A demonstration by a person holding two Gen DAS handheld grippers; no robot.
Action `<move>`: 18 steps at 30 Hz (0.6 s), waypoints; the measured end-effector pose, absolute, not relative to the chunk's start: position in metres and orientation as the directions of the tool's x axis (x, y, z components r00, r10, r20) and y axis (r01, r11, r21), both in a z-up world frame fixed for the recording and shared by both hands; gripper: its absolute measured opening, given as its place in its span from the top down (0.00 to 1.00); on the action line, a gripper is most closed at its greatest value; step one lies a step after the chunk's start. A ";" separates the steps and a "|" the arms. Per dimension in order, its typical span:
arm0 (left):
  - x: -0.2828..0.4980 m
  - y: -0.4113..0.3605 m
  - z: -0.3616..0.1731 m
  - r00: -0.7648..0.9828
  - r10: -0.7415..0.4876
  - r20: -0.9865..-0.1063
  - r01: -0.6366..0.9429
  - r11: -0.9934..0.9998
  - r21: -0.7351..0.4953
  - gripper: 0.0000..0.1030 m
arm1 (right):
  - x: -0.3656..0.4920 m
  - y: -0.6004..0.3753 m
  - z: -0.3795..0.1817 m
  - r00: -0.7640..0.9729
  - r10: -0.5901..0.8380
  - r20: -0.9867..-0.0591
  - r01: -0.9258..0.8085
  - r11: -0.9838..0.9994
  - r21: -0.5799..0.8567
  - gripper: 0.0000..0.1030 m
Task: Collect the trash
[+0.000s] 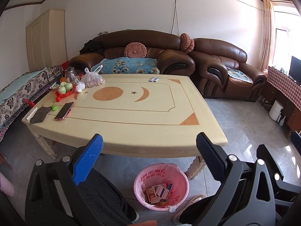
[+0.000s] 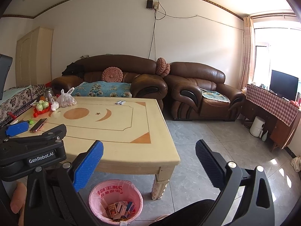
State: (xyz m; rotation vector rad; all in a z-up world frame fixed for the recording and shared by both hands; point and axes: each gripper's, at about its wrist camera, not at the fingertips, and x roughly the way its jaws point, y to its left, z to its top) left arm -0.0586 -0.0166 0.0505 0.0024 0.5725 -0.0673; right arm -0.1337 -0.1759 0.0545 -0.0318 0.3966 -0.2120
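Note:
A pink bin [image 1: 161, 186] lined with a pink bag stands on the floor under the table's near edge; several small boxes and wrappers [image 1: 160, 190] lie inside. It also shows in the right wrist view [image 2: 115, 201]. Two small silver wrappers [image 1: 154, 79] lie at the far side of the cream table [image 1: 131, 113], also seen in the right wrist view [image 2: 120, 102]. My left gripper [image 1: 149, 145] is open and empty, above the near table edge. My right gripper [image 2: 149, 150] is open and empty, to the right of the left gripper's body [image 2: 32, 150].
On the table's left end: a phone [image 1: 64, 110], grey cloth [image 1: 39, 114], remote [image 1: 31, 113], red tray with green cups [image 1: 64, 90], plastic bag of nuts [image 1: 93, 80], glass jar [image 1: 70, 74]. Brown sofas [image 1: 141, 56] stand behind. Tiled floor lies right of the table, with a cabinet [image 2: 272, 113] at the far right.

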 end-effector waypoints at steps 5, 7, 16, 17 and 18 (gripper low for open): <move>-0.060 -0.015 0.052 0.839 -0.064 -0.540 0.064 0.998 -0.019 0.06 | -0.134 -0.174 0.055 0.903 -0.211 -0.375 0.196 0.977 -0.078 0.07; -0.060 -0.014 0.052 0.839 -0.064 -0.540 0.065 0.998 -0.018 0.06 | -0.133 -0.174 0.055 0.904 -0.207 -0.375 0.193 0.978 -0.076 0.07; -0.061 -0.012 0.053 0.838 -0.063 -0.542 0.060 0.998 -0.024 0.06 | -0.134 -0.172 0.057 0.906 -0.203 -0.371 0.187 0.979 -0.078 0.07; -0.061 -0.012 0.053 0.839 -0.061 -0.541 0.058 0.998 -0.023 0.06 | -0.133 -0.171 0.057 0.906 -0.202 -0.371 0.186 0.979 -0.078 0.07; -0.062 -0.011 0.053 0.841 -0.060 -0.538 0.058 0.998 -0.022 0.06 | -0.133 -0.171 0.057 0.907 -0.200 -0.372 0.185 0.980 -0.077 0.07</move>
